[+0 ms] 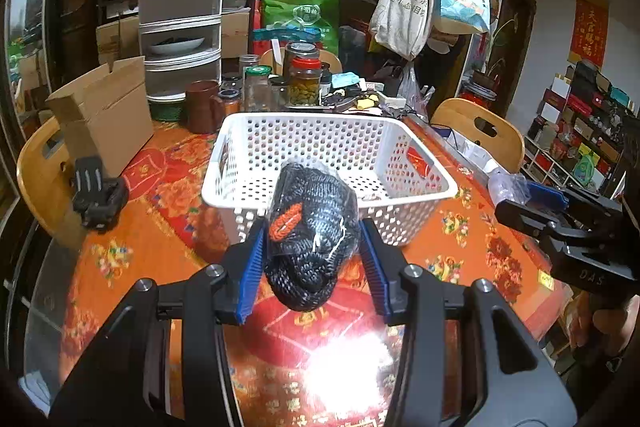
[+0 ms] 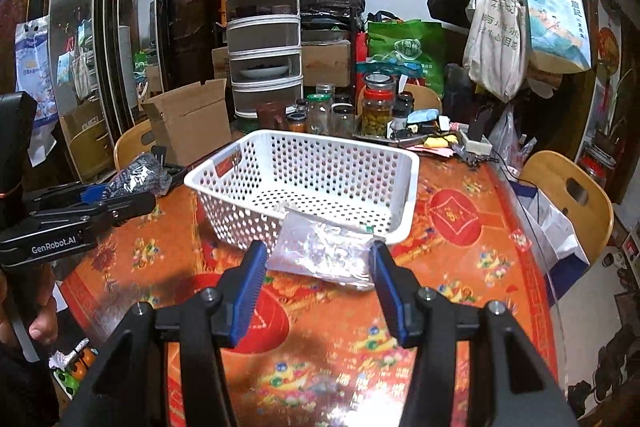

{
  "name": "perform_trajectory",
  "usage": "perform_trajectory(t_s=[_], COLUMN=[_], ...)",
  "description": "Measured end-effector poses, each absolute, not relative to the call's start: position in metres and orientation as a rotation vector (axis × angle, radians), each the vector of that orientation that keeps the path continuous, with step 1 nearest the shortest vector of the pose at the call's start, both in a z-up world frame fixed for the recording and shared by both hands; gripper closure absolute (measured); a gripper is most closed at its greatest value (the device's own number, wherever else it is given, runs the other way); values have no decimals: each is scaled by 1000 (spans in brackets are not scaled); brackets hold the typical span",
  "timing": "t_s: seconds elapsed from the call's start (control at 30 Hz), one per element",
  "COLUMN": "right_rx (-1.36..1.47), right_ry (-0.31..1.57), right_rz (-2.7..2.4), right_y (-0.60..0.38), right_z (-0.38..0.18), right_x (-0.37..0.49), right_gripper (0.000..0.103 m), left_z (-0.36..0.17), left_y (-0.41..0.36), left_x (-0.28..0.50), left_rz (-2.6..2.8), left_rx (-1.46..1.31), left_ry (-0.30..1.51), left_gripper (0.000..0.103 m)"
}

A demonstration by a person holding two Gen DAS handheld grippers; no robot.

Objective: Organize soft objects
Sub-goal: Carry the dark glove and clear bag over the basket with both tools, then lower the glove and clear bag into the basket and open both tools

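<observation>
Cluttered home dining room: round table under a red-and-orange floral cloth (image 2: 460, 223), wooden chairs (image 2: 568, 195), pickle jars (image 2: 376, 107) and stacked food covers (image 2: 264, 39) at the far side, tote bags (image 2: 496, 39) hung on a coat rack, far right.

Open from above: white basket (image 2: 320, 183) at frame centre, floor almost bare. Blocked behind it by a row of glass jars (image 2: 376, 111) and a tiered rack (image 2: 262, 39), upper centre. Hemmed at left by a cardboard box (image 2: 188, 119). Bare tablecloth (image 2: 460, 267) lower right, free for passage toward the basket's near rim.
</observation>
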State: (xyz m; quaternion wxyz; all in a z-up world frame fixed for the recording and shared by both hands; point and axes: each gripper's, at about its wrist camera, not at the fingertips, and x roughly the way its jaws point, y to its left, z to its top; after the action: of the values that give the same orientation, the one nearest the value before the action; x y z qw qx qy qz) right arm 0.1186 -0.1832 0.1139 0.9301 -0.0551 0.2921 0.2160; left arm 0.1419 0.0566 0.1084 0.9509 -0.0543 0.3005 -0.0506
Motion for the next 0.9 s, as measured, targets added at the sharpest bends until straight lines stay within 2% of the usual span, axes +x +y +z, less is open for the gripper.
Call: perform_trajectory(t_s=[0.2, 0.5, 0.73, 0.9], right_rx=[-96, -113, -138, -160], right_ry=[616, 676, 769, 862], right_rz=[446, 438, 405, 395], right_y=[-182, -165, -147, -134], right_z=[132, 130, 104, 74], right_x=[152, 204, 259, 296], right_gripper=[51, 51, 51, 51], left_z=[127, 132, 112, 78], left_y=[56, 57, 56, 57], left_x=[181, 246, 307, 355], left_rz=[-92, -69, -67, -46], left_rx=[-106, -105, -104, -107], left_ry=[638, 698, 795, 906], left_gripper=[60, 60, 60, 60])
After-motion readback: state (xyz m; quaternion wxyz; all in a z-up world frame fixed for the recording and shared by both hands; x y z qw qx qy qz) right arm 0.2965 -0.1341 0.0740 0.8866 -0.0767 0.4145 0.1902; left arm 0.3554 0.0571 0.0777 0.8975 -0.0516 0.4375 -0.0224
